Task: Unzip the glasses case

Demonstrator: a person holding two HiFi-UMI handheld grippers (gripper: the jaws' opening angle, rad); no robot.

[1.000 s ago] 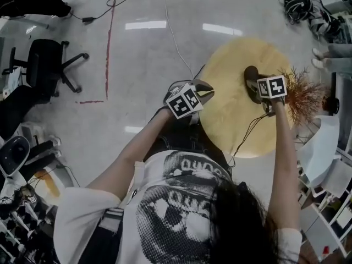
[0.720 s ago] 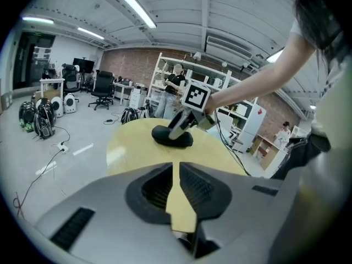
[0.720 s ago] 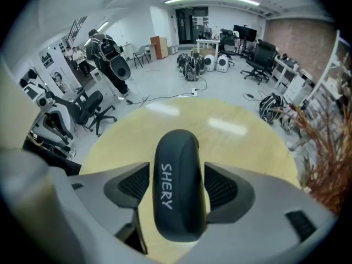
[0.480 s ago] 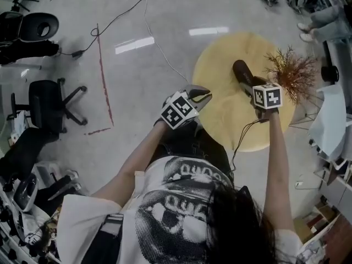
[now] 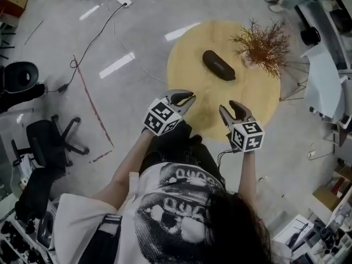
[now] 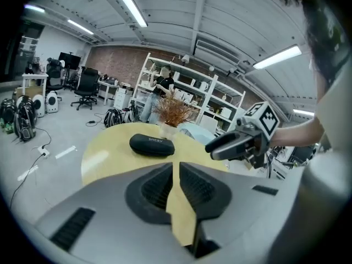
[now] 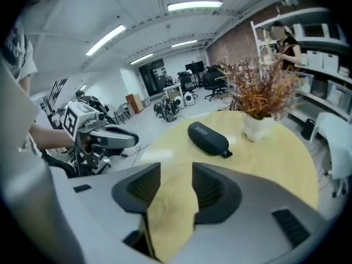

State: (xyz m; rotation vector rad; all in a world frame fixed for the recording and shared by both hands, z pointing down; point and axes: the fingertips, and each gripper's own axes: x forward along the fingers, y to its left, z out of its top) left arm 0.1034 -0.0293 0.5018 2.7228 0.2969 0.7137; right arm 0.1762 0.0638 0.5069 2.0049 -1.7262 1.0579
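Lying apparently zipped shut toward 12 o'clock on the table (image 5: pixel 190 95), the glasses case (image 5: pixel 218 65) is untouched, with the left gripper (image 5: pixel 187 99), jaws slightly parted, and the right gripper (image 5: pixel 230 108), jaws just narrowed yet empty, hovering near 6 o'clock.

The glasses case (image 5: pixel 218 65) lies on the table (image 5: pixel 250 100), well ahead of the left gripper (image 5: pixel 183 98) and right gripper (image 5: pixel 233 110), between the two. A potted plant (image 5: pixel 263 42) stands just right of it, ahead of the right gripper. Nothing lies between that gripper's jaws, which have just been closing.
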